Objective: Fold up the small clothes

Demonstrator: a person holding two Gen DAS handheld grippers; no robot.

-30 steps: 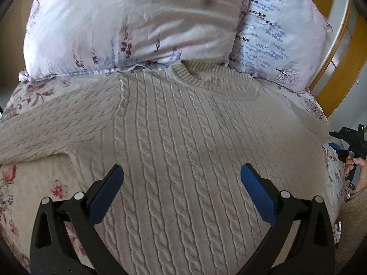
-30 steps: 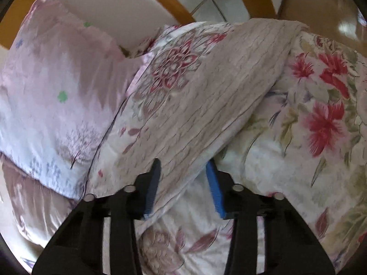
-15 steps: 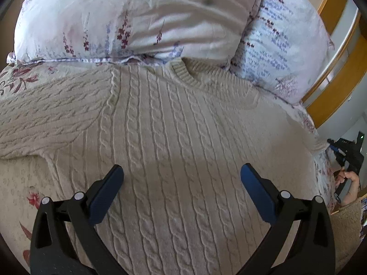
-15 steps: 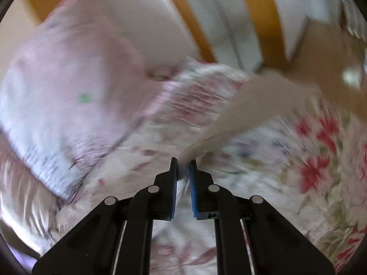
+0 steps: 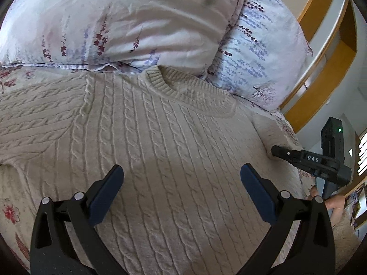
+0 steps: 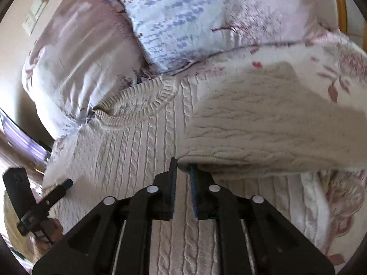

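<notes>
Right, my left gripper [image 5: 181, 184] hangs w/ jaws spread wide over the cable-knit sweater [image 5: 160, 151], gripping nothing. My right gripper [image 6: 182, 174] is clamped on the sweater's sleeve [image 6: 263, 123], probably near the cuff; view's blurry. Sweater lies flat on the floral bedspread [image 5: 9, 208], collar against the pillows [image 5: 137, 18].

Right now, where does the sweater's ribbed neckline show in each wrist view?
Left wrist: the ribbed neckline sits upper centre, just below the pillows.
Right wrist: it lies left of centre, above the right gripper shut on the sleeve.
Shared landmark: the lavender-print pillow.
</notes>
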